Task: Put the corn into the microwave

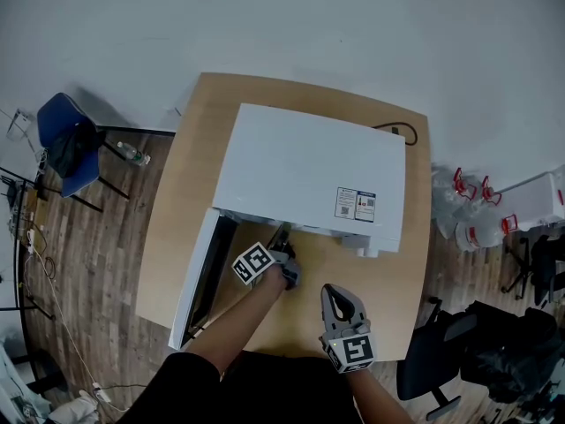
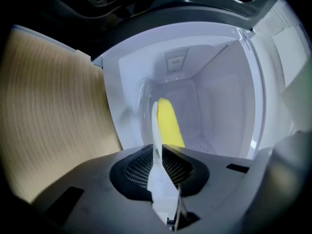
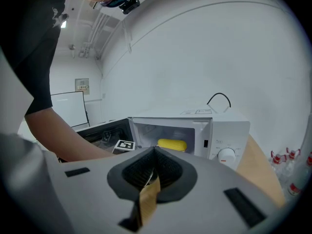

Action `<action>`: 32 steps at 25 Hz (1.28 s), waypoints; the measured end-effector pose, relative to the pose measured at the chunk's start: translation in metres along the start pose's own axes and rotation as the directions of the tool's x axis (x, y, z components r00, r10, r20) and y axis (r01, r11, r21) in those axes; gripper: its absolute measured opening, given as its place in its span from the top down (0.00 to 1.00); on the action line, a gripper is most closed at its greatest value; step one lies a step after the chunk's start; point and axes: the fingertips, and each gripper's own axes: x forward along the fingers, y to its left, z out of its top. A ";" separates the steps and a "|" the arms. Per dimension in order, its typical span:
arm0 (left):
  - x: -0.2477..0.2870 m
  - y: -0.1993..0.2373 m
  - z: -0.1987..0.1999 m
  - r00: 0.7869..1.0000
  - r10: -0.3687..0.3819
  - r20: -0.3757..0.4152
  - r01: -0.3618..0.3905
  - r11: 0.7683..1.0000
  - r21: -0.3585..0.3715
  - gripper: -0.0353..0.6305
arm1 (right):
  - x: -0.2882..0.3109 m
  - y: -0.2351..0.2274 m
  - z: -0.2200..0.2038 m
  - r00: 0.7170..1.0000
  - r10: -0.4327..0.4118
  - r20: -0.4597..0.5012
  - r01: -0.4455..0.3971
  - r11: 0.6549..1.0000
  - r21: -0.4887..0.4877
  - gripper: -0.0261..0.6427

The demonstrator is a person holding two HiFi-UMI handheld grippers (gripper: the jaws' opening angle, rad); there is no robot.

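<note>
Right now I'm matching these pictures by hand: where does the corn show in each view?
Head view: not in it; the microwave's top hides it.
Left gripper view: corn near the centre, inside the white cavity.
Right gripper view: just below centre, in the open cavity.
Shared landmark: the microwave, in all three.

yellow corn [image 3: 171,144] inside open microwave [image 3: 229,133]

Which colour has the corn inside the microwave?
Yellow, a plain bright yellow. The corn shows best in the left gripper view.
</note>
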 end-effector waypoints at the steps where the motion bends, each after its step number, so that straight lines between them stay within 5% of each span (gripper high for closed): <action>1: -0.003 0.001 0.000 1.000 0.010 -0.001 -0.010 1.000 0.005 0.87 | -0.001 0.001 -0.002 1.000 0.004 -0.002 -0.004 1.000 0.000 0.87; 4: -0.016 0.006 -0.002 0.998 0.056 -0.013 -0.055 0.996 0.075 0.76 | -0.004 0.001 -0.006 1.000 0.005 -0.006 -0.005 1.000 -0.001 0.87; 6: -0.025 0.004 -0.004 0.996 0.084 -0.030 -0.076 0.977 0.199 0.75 | -0.006 -0.002 -0.006 1.000 -0.002 -0.003 0.002 1.000 0.000 0.87; 11: -0.026 -0.025 -0.011 0.994 0.082 -0.066 -0.035 0.850 0.526 0.72 | -0.011 -0.009 -0.005 1.000 -0.020 0.009 0.020 1.000 0.002 0.87; 19: -0.004 -0.032 -0.018 0.988 0.135 -0.078 -0.037 0.692 0.721 0.72 | -0.021 -0.014 -0.004 0.999 -0.036 0.013 0.036 0.999 0.012 0.87; 24: 0.007 -0.032 -0.018 0.987 0.136 -0.081 -0.031 0.670 0.742 0.72 | -0.025 -0.022 -0.008 0.999 -0.053 0.009 0.053 0.998 0.022 0.87; 32: 0.021 -0.034 -0.010 0.988 0.148 -0.053 -0.063 0.679 0.732 0.72 | -0.021 -0.030 -0.010 0.998 -0.063 0.004 0.063 0.997 0.033 0.87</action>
